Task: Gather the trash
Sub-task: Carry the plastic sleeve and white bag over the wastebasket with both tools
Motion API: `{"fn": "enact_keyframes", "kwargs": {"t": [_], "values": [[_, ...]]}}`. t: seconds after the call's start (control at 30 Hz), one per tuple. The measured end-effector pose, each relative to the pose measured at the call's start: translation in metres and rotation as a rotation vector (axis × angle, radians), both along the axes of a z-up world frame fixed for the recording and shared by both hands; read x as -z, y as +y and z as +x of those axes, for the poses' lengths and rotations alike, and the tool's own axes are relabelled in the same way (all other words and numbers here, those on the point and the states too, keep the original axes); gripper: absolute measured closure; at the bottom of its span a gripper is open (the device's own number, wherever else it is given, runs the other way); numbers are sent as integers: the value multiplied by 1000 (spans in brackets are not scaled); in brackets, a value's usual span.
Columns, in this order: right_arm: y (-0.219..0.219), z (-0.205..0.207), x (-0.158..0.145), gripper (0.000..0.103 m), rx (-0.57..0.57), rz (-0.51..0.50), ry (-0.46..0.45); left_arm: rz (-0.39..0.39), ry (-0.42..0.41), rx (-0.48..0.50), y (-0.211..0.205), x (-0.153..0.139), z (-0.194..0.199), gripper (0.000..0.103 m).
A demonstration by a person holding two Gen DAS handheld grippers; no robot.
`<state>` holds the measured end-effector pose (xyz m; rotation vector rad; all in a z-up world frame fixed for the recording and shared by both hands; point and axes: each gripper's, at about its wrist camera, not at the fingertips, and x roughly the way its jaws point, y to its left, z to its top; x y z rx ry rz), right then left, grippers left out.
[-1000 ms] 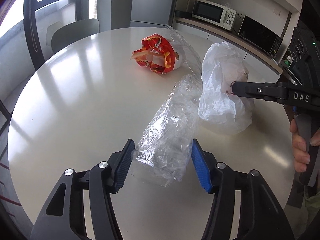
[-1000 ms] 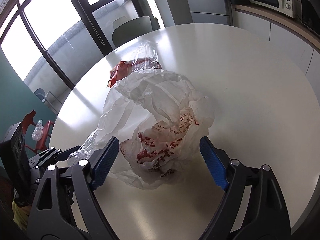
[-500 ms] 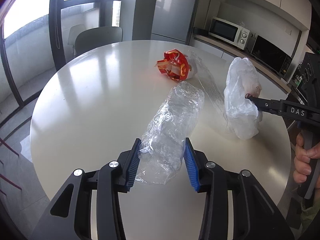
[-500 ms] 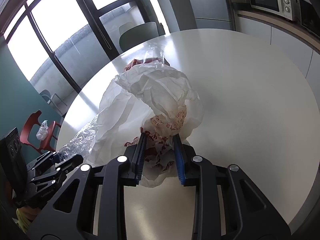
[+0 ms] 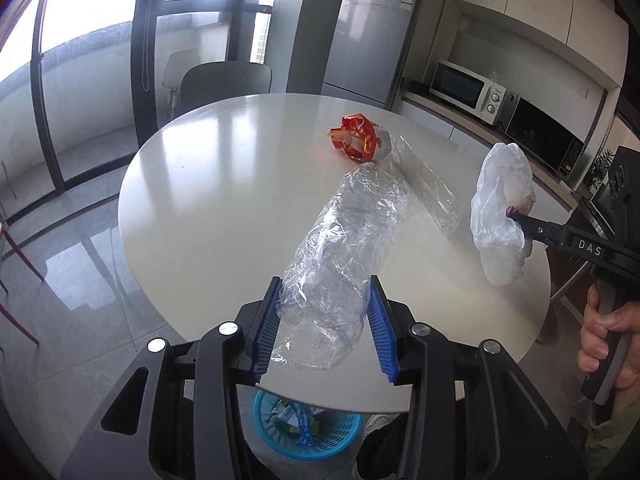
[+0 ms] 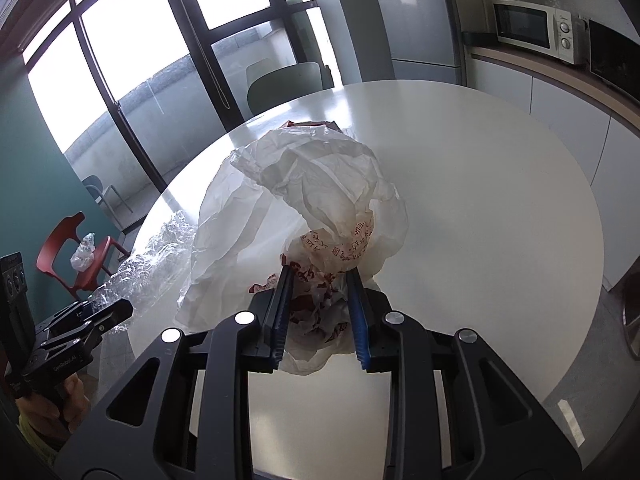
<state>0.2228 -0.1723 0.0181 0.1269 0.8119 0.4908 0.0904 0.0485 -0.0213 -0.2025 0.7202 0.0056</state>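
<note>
A clear plastic bag point(image 5: 344, 240) is gripped by the left gripper point(image 5: 323, 328), a white bag point(image 6: 320, 216) by the right gripper point(image 6: 320, 312); both are held above the table point(image 5: 224, 200), where an orange wrapper point(image 5: 356, 138) is left uncollected.

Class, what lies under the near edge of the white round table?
A blue basket stands under the table, with some scraps inside. The tabletop and left tool hide its far part.

Clear crinkled plastic bag point(image 5: 344, 240); white bag point(image 6: 320, 208) with red print, perhaps lettering; red-orange wrapper point(image 5: 357, 137); cream table point(image 5: 224, 200); blue basket point(image 5: 308, 428); blue-padded fingers point(image 5: 266, 328).
</note>
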Motion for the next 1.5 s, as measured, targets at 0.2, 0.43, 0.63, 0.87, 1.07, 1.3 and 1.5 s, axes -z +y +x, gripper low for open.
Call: {"fn": "enact_keyframes", "kwargs": {"t": [0.2, 0.43, 0.63, 0.87, 1.07, 1.3, 1.5], "values": [[-12, -45, -3, 78, -22, 23, -45, 1, -13, 6, 1, 3, -37, 62], [-17, -78, 0, 78, -44, 3, -67, 25, 26, 13, -1, 14, -60, 62], [-9, -107, -1, 78, -94, -33, -60, -13, 28, 0, 2, 10, -85, 62], [-20, -143, 23, 78, -108, -21, -17, -1, 57, 20, 10, 19, -112, 63], [-25, -157, 43, 78, -109, -61, 27, -5, 141, 50, 16, 48, -122, 63], [-24, -176, 62, 78, -149, -90, 72, -32, 242, 53, 16, 85, -114, 63], [-24, -189, 83, 78, -177, -78, 118, -44, 312, 69, 14, 113, -103, 62]]}}
